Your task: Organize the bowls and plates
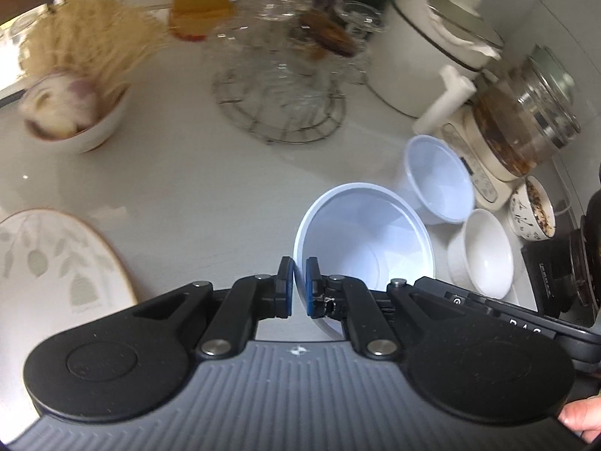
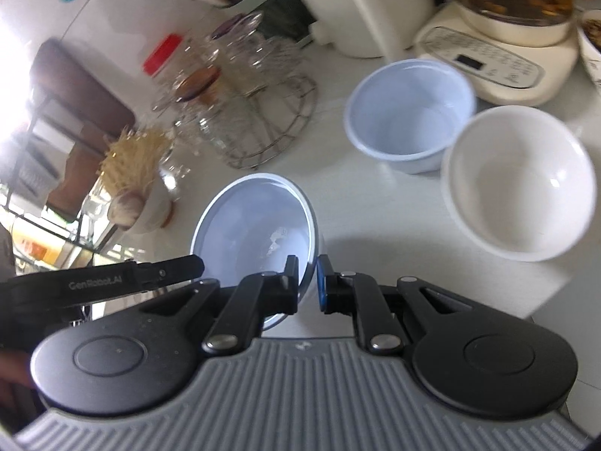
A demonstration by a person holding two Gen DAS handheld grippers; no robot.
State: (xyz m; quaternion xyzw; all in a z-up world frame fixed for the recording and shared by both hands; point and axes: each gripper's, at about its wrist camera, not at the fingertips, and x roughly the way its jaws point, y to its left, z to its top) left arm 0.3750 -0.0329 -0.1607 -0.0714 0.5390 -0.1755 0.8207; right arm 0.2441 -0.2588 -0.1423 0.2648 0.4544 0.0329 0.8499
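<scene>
Right now both hand-held grippers are clamped on the same pale blue bowl, one on each side of its rim. The left hand-held gripper pinches the rim with its blue pads, and the right hand-held gripper pinches the other edge. The bowl looks lifted a little off the white surface and tipped. I think the step in hand is carrying this bowl to where the other bowls are. Next, both hands should move together, so the bowl does not twist, and set it down into the second pale blue bowl or just beside it. That one stands next to a white bowl, close to the cream kettle base. The left wrist view shows a plate with a leaf pattern lying well apart at the left, still waiting to be sorted, and a bowl of garlic. The right wrist view does not show the plate, but it shows the other gripper's black arm at the bowl's rim.
</scene>
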